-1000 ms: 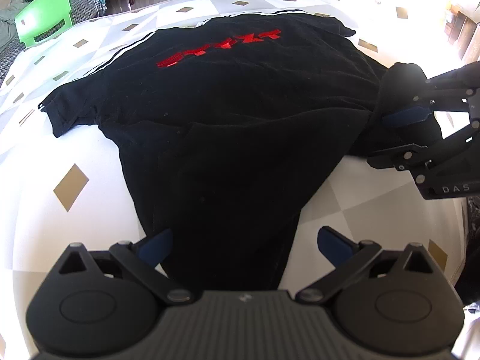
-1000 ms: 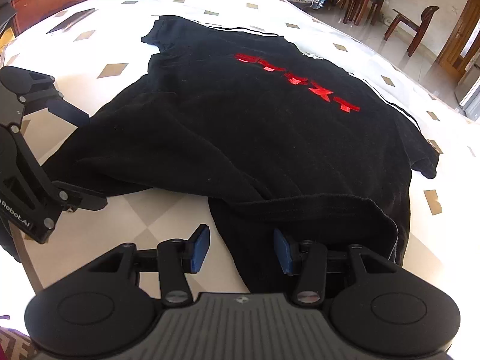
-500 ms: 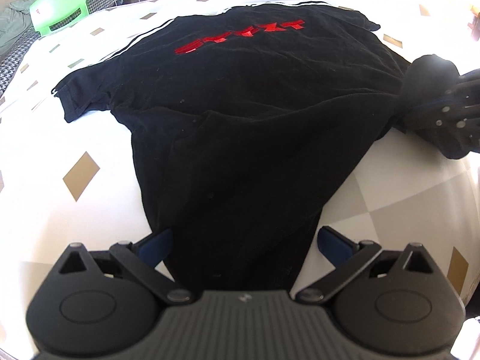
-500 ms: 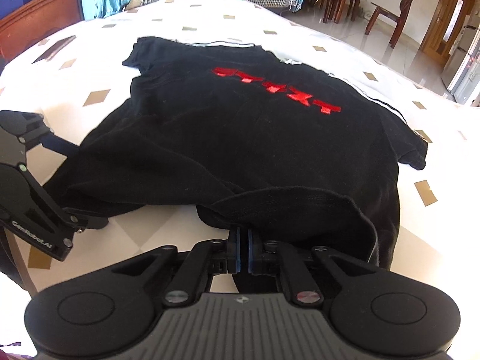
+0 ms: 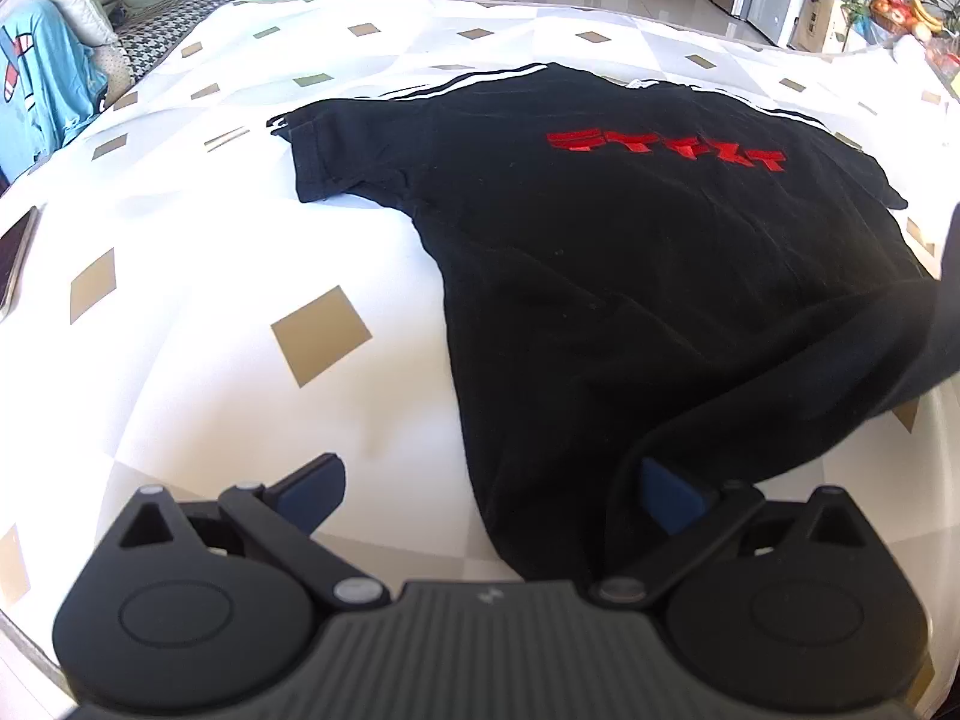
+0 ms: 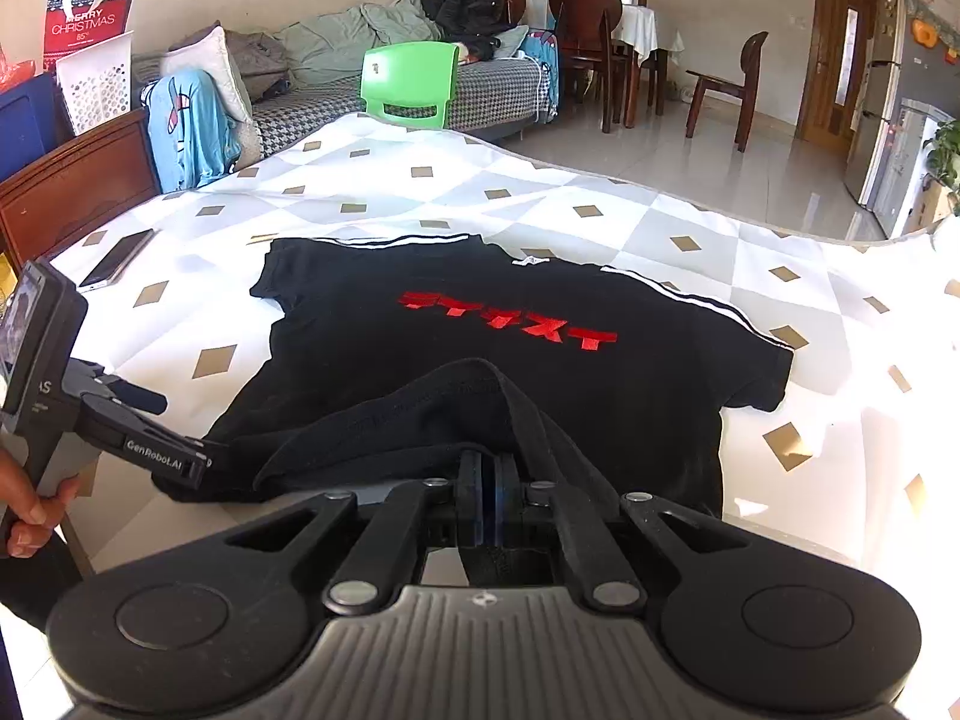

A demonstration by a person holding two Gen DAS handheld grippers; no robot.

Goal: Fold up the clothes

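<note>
Two grippers: both are working on one black T-shirt (image 5: 630, 276).
Right gripper (image 6: 487, 501): jaws are pinching the shirt's hem, low centre.
Left gripper (image 5: 489, 489): jaws are standing wide apart, gripping nothing.

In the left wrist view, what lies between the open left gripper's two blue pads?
Between the left gripper pads lie bare white patterned tablecloth and, toward the right pad, the black T-shirt's hem.
</note>
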